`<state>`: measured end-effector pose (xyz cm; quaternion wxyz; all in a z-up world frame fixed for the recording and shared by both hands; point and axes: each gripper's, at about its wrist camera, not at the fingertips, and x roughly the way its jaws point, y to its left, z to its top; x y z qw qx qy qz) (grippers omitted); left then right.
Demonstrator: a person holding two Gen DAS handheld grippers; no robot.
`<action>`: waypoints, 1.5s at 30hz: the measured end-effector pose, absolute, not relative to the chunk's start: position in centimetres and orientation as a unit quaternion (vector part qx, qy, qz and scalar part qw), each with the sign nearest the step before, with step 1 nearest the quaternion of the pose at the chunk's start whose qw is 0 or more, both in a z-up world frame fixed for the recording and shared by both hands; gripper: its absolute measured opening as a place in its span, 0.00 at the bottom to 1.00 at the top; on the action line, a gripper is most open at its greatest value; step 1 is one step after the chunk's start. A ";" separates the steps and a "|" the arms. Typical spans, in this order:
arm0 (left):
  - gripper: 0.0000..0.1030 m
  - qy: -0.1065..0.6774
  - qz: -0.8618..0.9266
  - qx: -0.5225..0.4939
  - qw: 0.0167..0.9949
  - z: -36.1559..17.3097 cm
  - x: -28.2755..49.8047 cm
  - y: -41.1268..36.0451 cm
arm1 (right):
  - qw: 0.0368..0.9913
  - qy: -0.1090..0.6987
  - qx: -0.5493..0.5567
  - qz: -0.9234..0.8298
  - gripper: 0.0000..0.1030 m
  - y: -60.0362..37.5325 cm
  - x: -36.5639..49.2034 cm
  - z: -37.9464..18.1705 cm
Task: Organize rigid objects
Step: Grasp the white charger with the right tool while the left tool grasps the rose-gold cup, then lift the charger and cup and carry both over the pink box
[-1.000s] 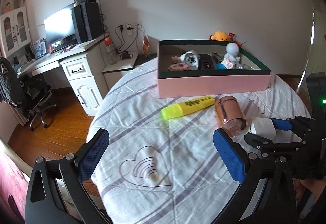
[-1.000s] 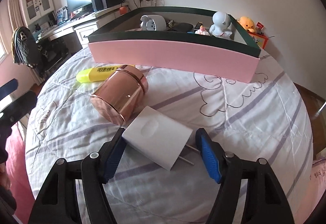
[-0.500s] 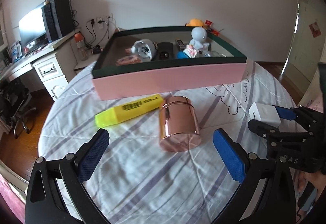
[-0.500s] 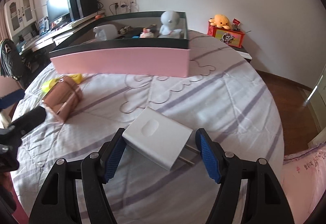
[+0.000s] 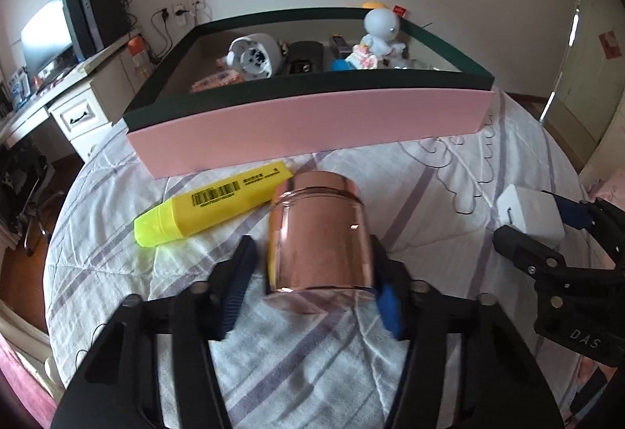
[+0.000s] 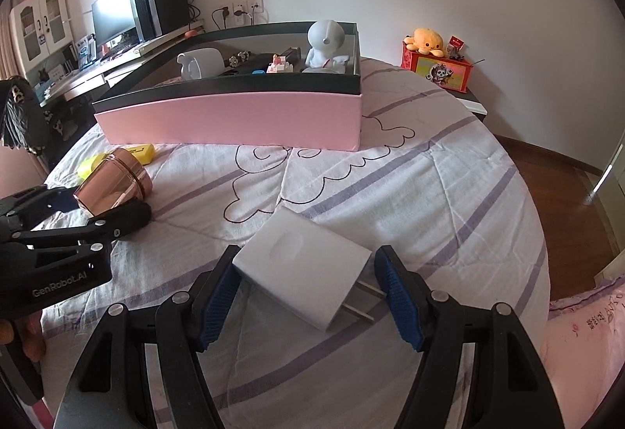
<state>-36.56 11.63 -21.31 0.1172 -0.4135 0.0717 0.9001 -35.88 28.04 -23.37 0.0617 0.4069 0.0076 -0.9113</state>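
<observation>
- Blue pads of the left gripper [image 5: 312, 286] have just been closing around the can [image 5: 318, 234]. The right pad looks pressed on its side. The left pad may have a small gap, so I cannot tell if the hold is tight yet.
- Shiny pink metal makes the can look stiff and slippery. It lies on its side on the sheet [image 5: 410, 202] and could roll. I think the round middle, squeezed from both sides, is the best place to hold it. Is it full or empty, heavy or light? I cannot tell.
- Beside the can lies the yellow marker [image 5: 218, 204], touching it or almost. It looks light and hard.
- Behind both stands the pink box [image 5: 312, 128] with toys inside.
- The right gripper [image 6: 312, 292] holds the white plug [image 6: 302, 267] across two corners, off the sheet. The plug looks hard, smooth and light. Its metal pins point to the right pad.
- Hard to see: the box wall hides the low part of the toys. The can's far end is out of sight, and the left gripper blocks part of it in the right view.
</observation>
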 end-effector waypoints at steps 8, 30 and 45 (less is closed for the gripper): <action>0.46 0.075 0.907 -0.397 0.120 -20.6 -35.5 11.3 | 0.063 0.006 0.403 -0.913 0.68 28.1 -35.7 -23.4; 0.46 0.041 0.938 -0.321 0.126 -14.5 -29.8 6.8 | 0.066 0.013 0.319 -0.945 0.43 26.3 -31.8 -17.1; 0.46 0.044 0.927 -0.347 0.137 -16.8 -29.7 7.3 | 0.046 0.011 0.394 -0.918 0.81 27.3 -31.7 -22.9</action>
